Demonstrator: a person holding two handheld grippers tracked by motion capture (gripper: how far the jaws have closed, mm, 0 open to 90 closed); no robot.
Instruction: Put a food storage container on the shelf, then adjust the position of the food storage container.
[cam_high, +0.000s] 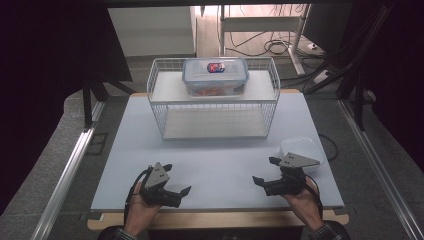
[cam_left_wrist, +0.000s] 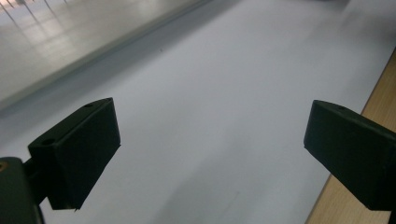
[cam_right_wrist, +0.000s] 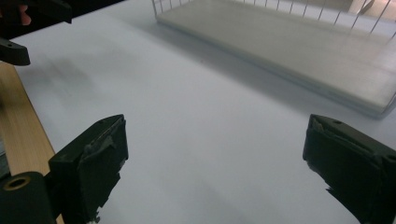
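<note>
A white wire rack (cam_high: 159, 107) with two shelves stands at the back middle of the pale table board (cam_high: 215, 165). On its top shelf rests a clear lidded box (cam_high: 216, 76) with a blue rim and orange contents. My left gripper (cam_high: 177, 178) is held low near the front left edge, open with nothing in it. In its own view the left gripper (cam_left_wrist: 210, 135) has its jaws wide apart over bare board. My right gripper (cam_high: 265, 170) is near the front right, also open and empty. The right gripper (cam_right_wrist: 215, 149) looks towards the rack's lower shelf (cam_right_wrist: 289, 42).
A small white translucent tub (cam_high: 301, 149) sits on the board just behind my right hand. A wooden strip (cam_high: 215, 218) runs along the front edge. Metal rails flank the table, and cables lie on the floor behind it.
</note>
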